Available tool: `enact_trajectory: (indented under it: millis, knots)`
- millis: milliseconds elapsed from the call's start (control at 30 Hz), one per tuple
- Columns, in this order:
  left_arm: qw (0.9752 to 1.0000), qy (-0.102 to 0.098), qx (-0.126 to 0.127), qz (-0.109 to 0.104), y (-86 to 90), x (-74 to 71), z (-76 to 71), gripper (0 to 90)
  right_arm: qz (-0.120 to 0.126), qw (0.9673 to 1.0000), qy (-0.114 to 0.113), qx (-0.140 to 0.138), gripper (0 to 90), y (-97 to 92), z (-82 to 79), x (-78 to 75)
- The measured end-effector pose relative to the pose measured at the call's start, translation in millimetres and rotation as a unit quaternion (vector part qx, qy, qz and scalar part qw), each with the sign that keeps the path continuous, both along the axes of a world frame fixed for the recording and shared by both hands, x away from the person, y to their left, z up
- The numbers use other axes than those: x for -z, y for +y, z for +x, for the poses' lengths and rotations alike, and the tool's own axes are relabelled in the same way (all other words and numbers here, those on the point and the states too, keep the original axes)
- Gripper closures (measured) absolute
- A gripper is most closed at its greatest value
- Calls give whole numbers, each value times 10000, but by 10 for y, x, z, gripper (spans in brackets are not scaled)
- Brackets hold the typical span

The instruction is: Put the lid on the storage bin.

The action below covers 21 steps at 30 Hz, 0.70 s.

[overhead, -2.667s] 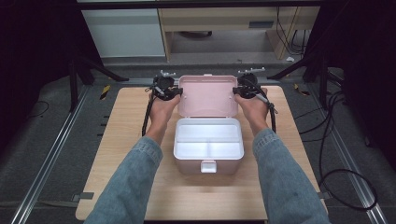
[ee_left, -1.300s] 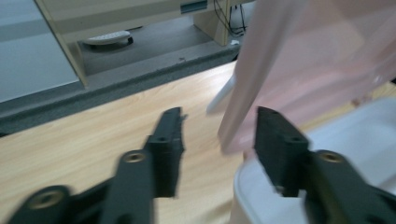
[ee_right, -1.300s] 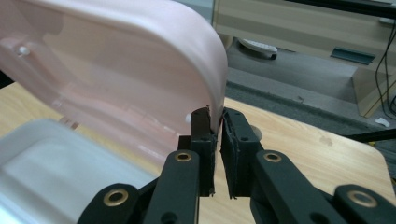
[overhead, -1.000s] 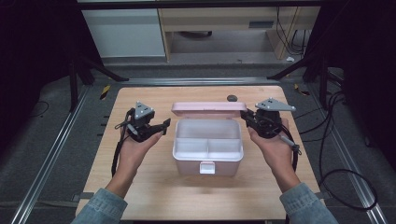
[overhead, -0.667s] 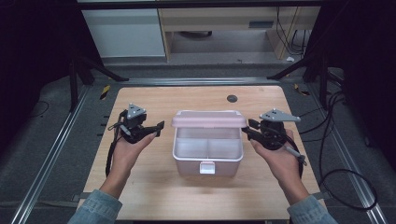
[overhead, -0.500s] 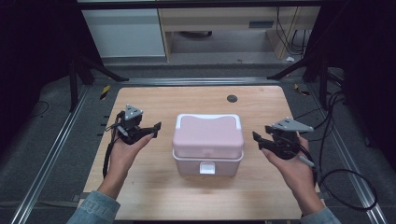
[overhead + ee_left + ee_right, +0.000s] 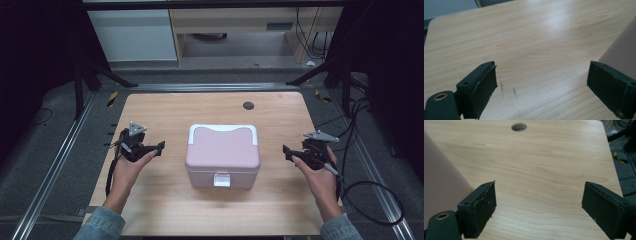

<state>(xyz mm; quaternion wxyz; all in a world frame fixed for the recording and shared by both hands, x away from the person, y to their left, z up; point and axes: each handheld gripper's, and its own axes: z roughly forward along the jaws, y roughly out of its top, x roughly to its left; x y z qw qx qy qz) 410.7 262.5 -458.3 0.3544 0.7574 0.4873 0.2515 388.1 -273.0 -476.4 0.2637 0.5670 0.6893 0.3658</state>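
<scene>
Lid closed on pink box [image 7: 222, 155] | latch [image 7: 220, 180] not confirmed fastened | left gripper [image 7: 159, 148], right gripper [image 7: 286, 151]: jaws just opened wide, nothing held

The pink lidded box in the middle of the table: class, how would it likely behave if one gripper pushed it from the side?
The pink box looks like rigid plastic, so it should hold its shape. Its wide, low body sits flat on the table, so it would probably slide rather than tip. The smooth wood may let it skid easily.
</scene>
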Motion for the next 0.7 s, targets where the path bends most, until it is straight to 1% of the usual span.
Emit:
enact_trajectory:
  millis: [33,67,133,167,200,433,500,533,700]
  knots:
    - [10000,26,-15,49,26,47,0,81,-86,9999,66,64,114,-1,36,41]
    - [10000,59,-23,44,50,96,-1,80,-133,9998,97,102,116,-5,66,82]
    - [9999,151,-43,21,104,188,0,80,-91,9996,188,172,115,-9,116,160]
    - [9999,151,-43,21,104,188,0,80,-78,9994,256,215,115,-4,138,197]
    - [9997,242,-79,-12,148,277,0,80,-87,9992,300,232,115,3,159,234]
    - [9985,486,-239,-115,295,554,-25,81,-168,9977,590,305,117,66,273,449]
    - [9981,530,-289,-74,323,612,-41,81,-212,9971,659,319,119,86,300,497]
    - [9981,535,-298,-95,333,637,-48,81,-248,9969,677,310,119,91,311,517]
    - [9978,575,-317,-107,361,717,-69,81,-255,9963,743,358,120,107,359,603]
